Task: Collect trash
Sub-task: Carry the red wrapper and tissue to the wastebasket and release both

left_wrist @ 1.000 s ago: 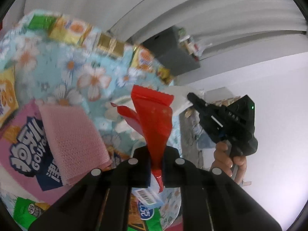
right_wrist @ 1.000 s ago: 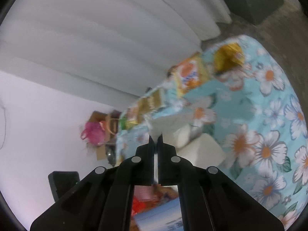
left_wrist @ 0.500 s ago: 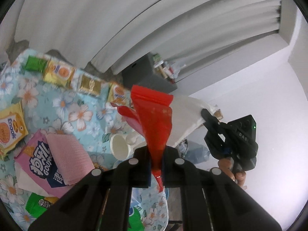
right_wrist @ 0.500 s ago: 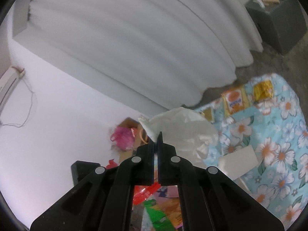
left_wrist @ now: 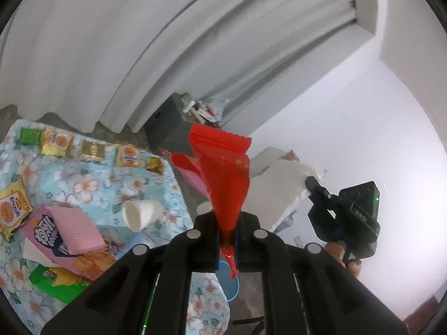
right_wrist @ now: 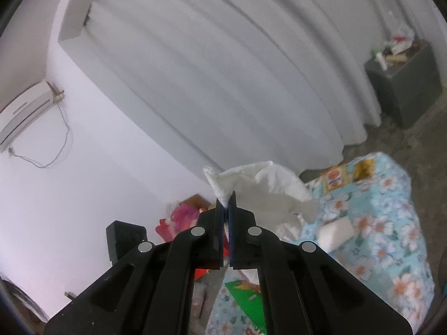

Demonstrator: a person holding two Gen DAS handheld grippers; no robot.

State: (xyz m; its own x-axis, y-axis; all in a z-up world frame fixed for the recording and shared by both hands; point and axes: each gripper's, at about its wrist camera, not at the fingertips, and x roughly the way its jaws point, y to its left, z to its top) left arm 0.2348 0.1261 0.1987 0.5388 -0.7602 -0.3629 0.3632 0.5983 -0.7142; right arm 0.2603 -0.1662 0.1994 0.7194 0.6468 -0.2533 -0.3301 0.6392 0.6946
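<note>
My left gripper (left_wrist: 226,237) is shut on a red plastic wrapper (left_wrist: 223,173) that stands up between its pads, lifted well above the table. In the right wrist view my right gripper (right_wrist: 226,209) is shut on a crumpled white tissue (right_wrist: 265,189) that hangs off to the right of its tips. The left wrist view also shows the right gripper (left_wrist: 346,217) at the right, held by a hand (left_wrist: 343,256), with the white tissue (left_wrist: 279,187) trailing from it.
A table with a blue floral cloth (left_wrist: 83,184) carries a tipped white paper cup (left_wrist: 141,213), a pink cloth (left_wrist: 76,229) on a pink packet, snack packs (left_wrist: 57,142) and green wrappers. A grey cabinet (right_wrist: 405,89) stands by white curtains. A blue bin rim (left_wrist: 230,279) shows below.
Both grippers have risen away from the table with the red wrapper and the white tissue in them. The table now looks smaller and lower, and more curtain and wall show.
</note>
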